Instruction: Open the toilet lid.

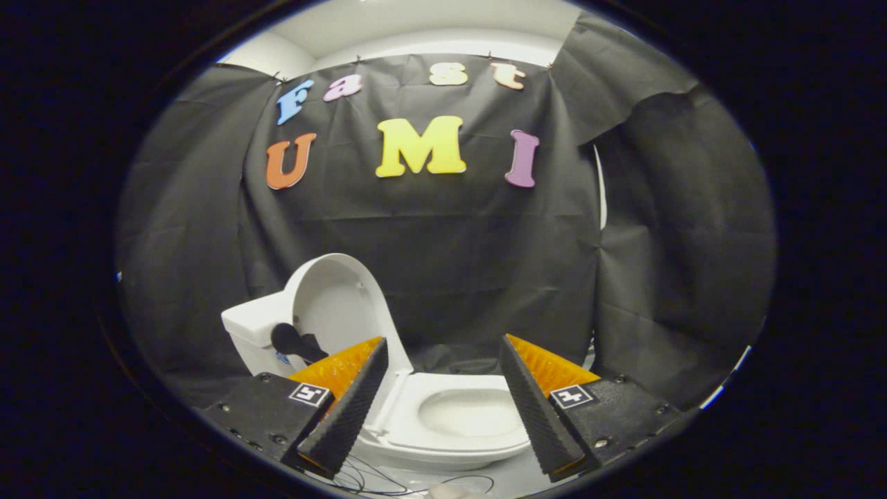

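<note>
A: What are the tongs doing?

B: The gripper has its 2 fingers spread wide, pinching nothing.

A: And just under them?

B: Thin dark cables loop on the pale floor.

A: Where's the toilet?

B: The toilet sits just ahead, its seat and bowl showing between the fingers.

A: The lid?

B: The toilet lid stands upright beyond the left finger, leaning back by the tank. Black cloth hangs behind.

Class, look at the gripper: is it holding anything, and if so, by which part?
Nothing is held. The gripper is open, its fingers spread apart with the toilet seat beyond them; the toilet lid already stands raised.
</note>
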### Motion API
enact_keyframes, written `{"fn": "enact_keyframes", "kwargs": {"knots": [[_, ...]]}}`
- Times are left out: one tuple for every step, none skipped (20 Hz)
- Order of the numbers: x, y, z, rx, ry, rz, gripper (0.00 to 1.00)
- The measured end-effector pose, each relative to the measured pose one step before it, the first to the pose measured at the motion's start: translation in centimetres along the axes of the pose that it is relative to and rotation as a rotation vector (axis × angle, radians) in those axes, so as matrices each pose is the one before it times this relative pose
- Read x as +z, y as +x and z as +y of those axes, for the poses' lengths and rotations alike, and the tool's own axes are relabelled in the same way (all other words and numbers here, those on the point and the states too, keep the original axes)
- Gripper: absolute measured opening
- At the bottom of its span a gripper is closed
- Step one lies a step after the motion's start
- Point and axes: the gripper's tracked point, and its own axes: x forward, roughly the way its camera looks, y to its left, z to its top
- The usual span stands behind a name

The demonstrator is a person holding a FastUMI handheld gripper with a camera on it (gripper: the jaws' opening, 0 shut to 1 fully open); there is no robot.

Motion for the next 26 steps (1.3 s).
{"fn": "enact_keyframes", "kwargs": {"knots": [[-0.857, -0.436, -1.613, -0.01647, 0.00324, 0.00039, 1.00], [-0.694, -0.555, -1.410, -0.01222, 0.00197, -0.00024, 1.00], [-0.802, -0.421, -1.383, -0.00606, 0.00014, 0.00083, 1.00], [-0.846, -0.255, -1.130, -0.00456, -0.00204, 0.00415, 1.00], [-0.906, -0.202, -1.279, -0.00316, -0.00295, 0.00603, 1.00], [-0.663, -0.260, -1.059, -0.00814, 0.00246, -0.00057, 1.00], [-0.408, -0.139, -1.562, -0.02226, 0.02273, -0.01490, 1.00], [-0.490, 0.287, -0.977, -0.01347, 0.03184, -0.00749, 1.00], [-0.730, 0.082, -0.701, -0.00236, 0.04149, 0.00724, 1.00], [-0.927, -0.035, -0.459, -0.00183, 0.03069, 0.00893, 1.00], [-0.651, 0.184, -0.801, -0.00726, 0.01271, 0.01112, 0.99], [-0.505, 0.095, -0.570, -0.00627, -0.00154, 0.00546, 0.98], [-0.140, 0.201, -0.631, -0.00681, -0.01320, -0.00351, 0.98], [0.093, 0.119, -0.572, -0.01015, -0.01444, -0.00630, 0.98], [0.294, 0.164, -0.324, -0.00397, -0.00811, -0.00612, 0.98], [0.706, -0.078, 0.153, 0.00936, 0.00386, -0.01696, 0.97], [0.529, -0.067, 0.031, 0.00534, 0.00802, -0.01380, 0.97], [0.381, 0.121, 0.100, 0.00835, 0.00271, -0.01540, 0.97], [0.248, -0.144, 0.013, 0.00346, 0.00133, -0.00803, 0.97], [0.097, 0.018, 0.285, 0.01208, 0.00098, -0.00519, 0.97], [0.154, -0.150, 0.435, 0.01540, -0.00280, -0.00584, 0.97], [-0.205, 0.170, -0.229, -0.00249, -0.00967, 0.00420, 0.97], [-0.142, 0.040, -0.182, -0.00084, -0.00758, 0.00230, 0.97], [-0.011, -0.026, 0.074, -0.00276, -0.00284, 0.00462, 0.97], [-0.004, 0.095, -0.218, -0.00261, 0.00715, 0.00211, 0.97], [0.031, 0.062, 0.093, -0.00043, 0.00872, 0.00265, 0.97]]}}
